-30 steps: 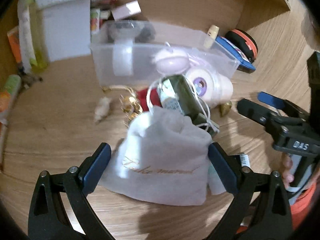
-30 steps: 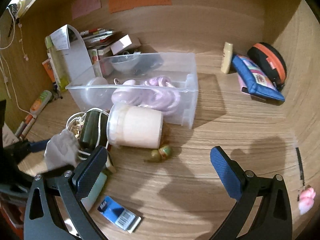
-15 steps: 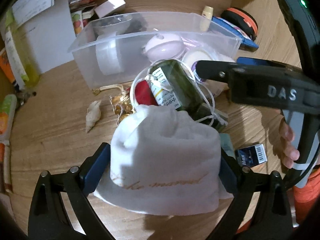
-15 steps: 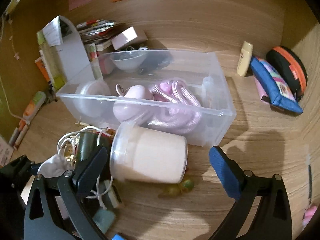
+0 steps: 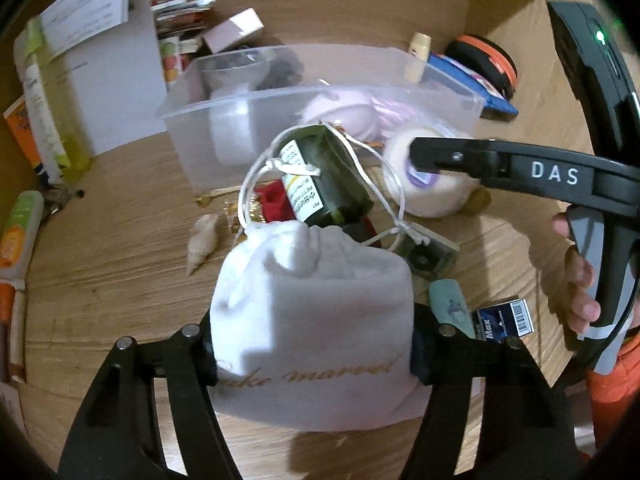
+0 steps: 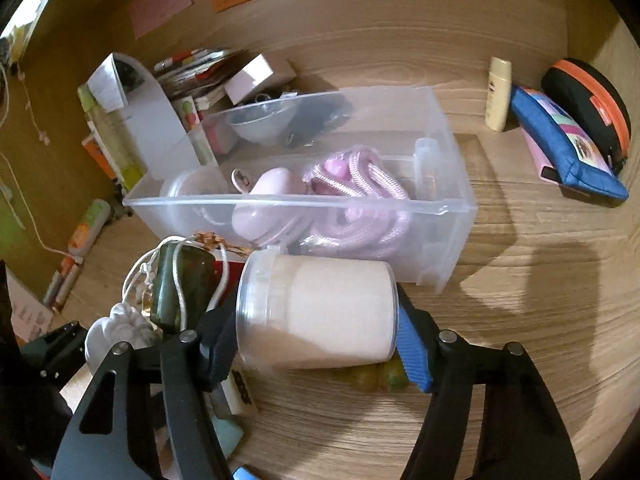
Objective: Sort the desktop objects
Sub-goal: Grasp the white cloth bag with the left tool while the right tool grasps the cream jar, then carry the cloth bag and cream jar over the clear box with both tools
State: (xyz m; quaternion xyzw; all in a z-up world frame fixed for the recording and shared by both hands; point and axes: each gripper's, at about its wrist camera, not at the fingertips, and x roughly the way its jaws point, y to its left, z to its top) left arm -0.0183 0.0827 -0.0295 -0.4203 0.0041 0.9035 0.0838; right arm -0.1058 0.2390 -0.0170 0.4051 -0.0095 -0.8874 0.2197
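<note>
Grasp step: L claw pinches soft white drawstring cloth pouch on wooden tabletop, R claw clamps cream cylindrical lidded plastic jar lying in front of clear plastic bin; next prob. lift both w/o snagging white cord.

Jar before bin

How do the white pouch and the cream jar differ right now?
The white pouch is soft cloth with gold lettering and a gathered drawstring top; the cream jar is a rigid plastic cylinder, unlettered on the side shown.
The pouch sits between the left gripper fingers; the jar, on its side, sits between the right gripper fingers.
Shared: both pale, both gripped, both outside the clear bin.
</note>
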